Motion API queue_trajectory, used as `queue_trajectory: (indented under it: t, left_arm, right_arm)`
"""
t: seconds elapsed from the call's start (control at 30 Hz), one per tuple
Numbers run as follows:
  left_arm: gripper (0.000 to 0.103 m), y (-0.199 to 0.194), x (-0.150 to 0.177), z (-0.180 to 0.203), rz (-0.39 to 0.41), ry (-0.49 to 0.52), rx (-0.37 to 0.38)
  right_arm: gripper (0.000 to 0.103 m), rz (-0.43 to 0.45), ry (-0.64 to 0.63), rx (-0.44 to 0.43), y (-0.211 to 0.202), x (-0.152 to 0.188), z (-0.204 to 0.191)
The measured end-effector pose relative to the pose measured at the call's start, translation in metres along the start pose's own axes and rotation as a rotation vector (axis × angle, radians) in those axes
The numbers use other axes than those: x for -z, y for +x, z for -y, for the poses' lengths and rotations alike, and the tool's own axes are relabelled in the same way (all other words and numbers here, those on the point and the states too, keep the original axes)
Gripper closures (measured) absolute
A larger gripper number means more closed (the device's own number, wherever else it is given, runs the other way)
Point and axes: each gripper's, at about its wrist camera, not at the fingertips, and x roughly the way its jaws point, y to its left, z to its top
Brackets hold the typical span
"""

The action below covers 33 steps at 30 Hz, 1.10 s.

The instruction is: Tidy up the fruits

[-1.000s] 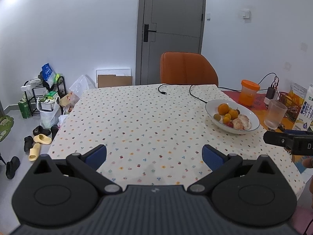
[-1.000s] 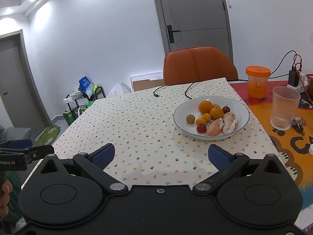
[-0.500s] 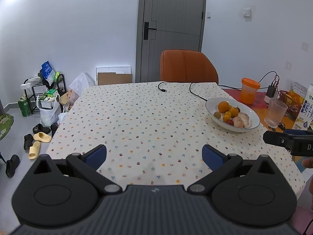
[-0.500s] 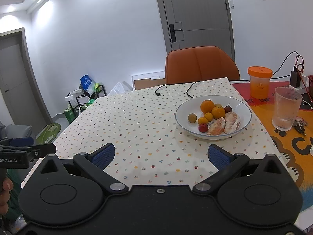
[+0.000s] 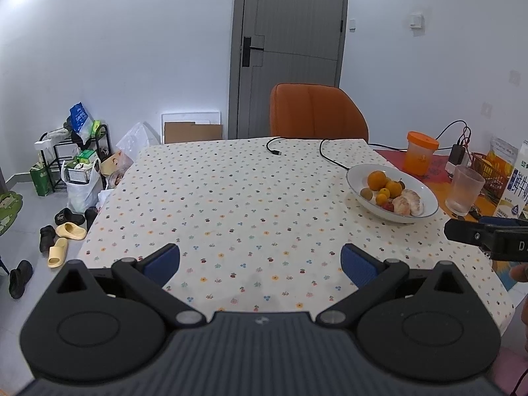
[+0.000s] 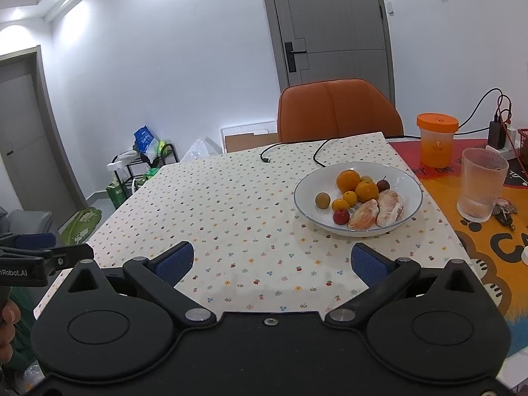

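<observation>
A white bowl (image 6: pixel 406 178) (image 5: pixel 359 171) stands on the right half of the dotted tablecloth (image 6: pixel 231 211) (image 5: pixel 231 198). In it lie oranges (image 6: pixel 348 180) (image 5: pixel 378 179), small yellow fruits, a brownish round fruit (image 6: pixel 322 200), a red fruit (image 6: pixel 340 216) and two peeled pomelo segments (image 6: pixel 389 208) (image 5: pixel 407 202). My right gripper (image 6: pixel 270 262) hovers open near the table's front edge, short of the bowl, nothing between its blue pads. My left gripper (image 5: pixel 260 260) is open too, over the front middle of the table, left of the bowl.
An orange chair (image 6: pixel 340 109) stands behind the table. Right of the bowl are a ribbed glass (image 6: pixel 480 188), an orange-lidded jar (image 6: pixel 436 138), keys, cables and a milk carton (image 5: pixel 516 181). A black cable (image 5: pixel 274 148) lies on the far cloth. Bags and slippers clutter the left floor.
Both wrist views have drifted slightly, so the bowl sits a little higher and farther away. Both grippers stay open and empty.
</observation>
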Motion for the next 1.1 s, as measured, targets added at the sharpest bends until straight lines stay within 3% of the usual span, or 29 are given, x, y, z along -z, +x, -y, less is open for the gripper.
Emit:
queue_trajectory:
  t: [1.1]
  left_arm:
    - [0.000,0.0045,0.0043,0.0029,-0.018,0.003,-0.002]
  right_arm:
    - [0.000,-0.012,0.013,0.006,0.0042,0.0031,0.0059]
